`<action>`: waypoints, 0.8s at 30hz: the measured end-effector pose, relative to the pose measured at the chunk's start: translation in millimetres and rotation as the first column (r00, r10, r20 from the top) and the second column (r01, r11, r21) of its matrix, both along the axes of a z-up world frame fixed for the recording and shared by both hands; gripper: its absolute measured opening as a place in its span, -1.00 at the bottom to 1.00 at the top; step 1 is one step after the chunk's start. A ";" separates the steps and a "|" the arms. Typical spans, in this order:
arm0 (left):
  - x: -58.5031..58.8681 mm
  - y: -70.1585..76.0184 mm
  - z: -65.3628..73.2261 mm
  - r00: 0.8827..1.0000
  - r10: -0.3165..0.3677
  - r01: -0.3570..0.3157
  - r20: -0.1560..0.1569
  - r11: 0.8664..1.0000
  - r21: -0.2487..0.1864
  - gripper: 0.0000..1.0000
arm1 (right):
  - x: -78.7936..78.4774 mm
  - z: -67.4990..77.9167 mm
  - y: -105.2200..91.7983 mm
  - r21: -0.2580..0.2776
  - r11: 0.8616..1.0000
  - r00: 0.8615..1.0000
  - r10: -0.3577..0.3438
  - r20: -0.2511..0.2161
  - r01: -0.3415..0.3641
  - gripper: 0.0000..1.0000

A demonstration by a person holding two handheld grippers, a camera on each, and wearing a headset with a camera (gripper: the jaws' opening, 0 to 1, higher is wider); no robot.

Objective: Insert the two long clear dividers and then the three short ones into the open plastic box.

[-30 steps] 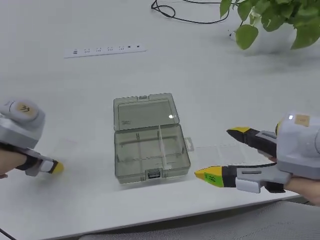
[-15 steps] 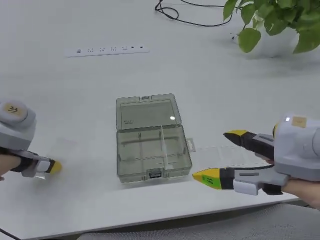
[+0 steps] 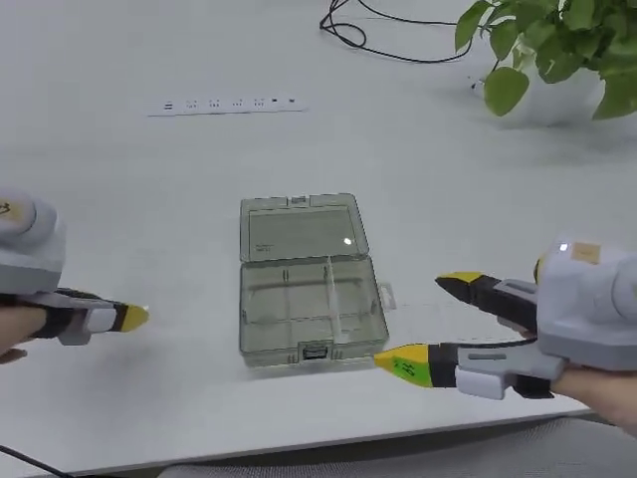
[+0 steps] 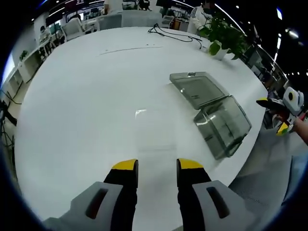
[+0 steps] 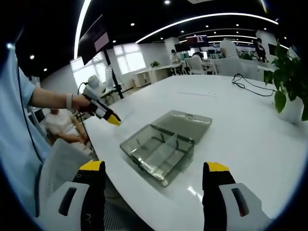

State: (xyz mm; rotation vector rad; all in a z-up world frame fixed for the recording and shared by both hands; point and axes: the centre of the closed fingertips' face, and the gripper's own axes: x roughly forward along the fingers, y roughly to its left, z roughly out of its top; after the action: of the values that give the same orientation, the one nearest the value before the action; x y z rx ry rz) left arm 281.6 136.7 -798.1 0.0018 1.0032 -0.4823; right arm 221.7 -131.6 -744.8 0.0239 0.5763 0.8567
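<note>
The open box (image 3: 311, 299) sits in the middle of the white tabletop (image 3: 149, 199), between your two hands. Its lid (image 3: 302, 227) is laid back flat on the far side. Clear dividers (image 3: 329, 289) already stand inside the tray and split it into compartments, though you cannot count them reliably through the tinted plastic. A small clear piece (image 3: 384, 296) lies just beside the box's right wall. Your right claw (image 3: 428, 321) hovers near the box's right front corner, with its yellow tips spread wide and nothing between them. In the right gripper view the same claw (image 5: 154, 167) frames the box (image 5: 159, 151) from a short way off. Your left claw (image 3: 134, 317) is held low over the tabletop, well apart from the box on its left side. In the left gripper view its tips (image 4: 158, 166) stand a modest gap apart over bare tabletop, gripping nothing, with the box (image 4: 211, 108) off to the upper right. Far behind the box lie a power strip (image 3: 227, 104) and a black cable (image 3: 378, 40), and a leafy plant (image 3: 557, 40) stands at the far right corner.
</note>
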 end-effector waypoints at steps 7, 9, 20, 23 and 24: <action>8.8 -20.8 19.4 0.997 0.046 -0.040 0.064 0.995 -0.091 -0.41 | 7.9 7.4 4.0 0.011 1.000 1.000 -0.003 0.004 0.003 0.66; 11.6 -31.6 26.4 0.994 0.070 -0.058 0.088 0.990 -0.132 -0.41 | 11.7 10.5 6.1 0.023 1.000 1.000 -0.012 0.003 0.012 0.66; 3.1 -92.7 44.3 0.987 0.011 0.023 0.161 0.977 -0.210 -0.41 | 25.3 21.7 19.1 0.091 0.995 0.998 -0.030 -0.053 0.034 0.54; -1.1 -103.0 47.6 0.983 0.008 0.035 0.186 0.974 -0.223 -0.41 | 29.8 22.2 24.3 0.090 0.996 0.998 -0.024 -0.058 0.029 0.49; -2.1 -105.6 48.7 0.981 0.006 0.039 0.194 0.973 -0.227 -0.41 | 30.8 22.8 26.6 0.090 0.995 0.998 -0.025 -0.061 0.031 0.47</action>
State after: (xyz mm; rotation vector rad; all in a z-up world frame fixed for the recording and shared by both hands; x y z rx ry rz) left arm 279.5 31.1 -749.4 -0.1475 0.7526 -0.5999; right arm 252.5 -105.0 -722.1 0.1408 0.5911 0.8568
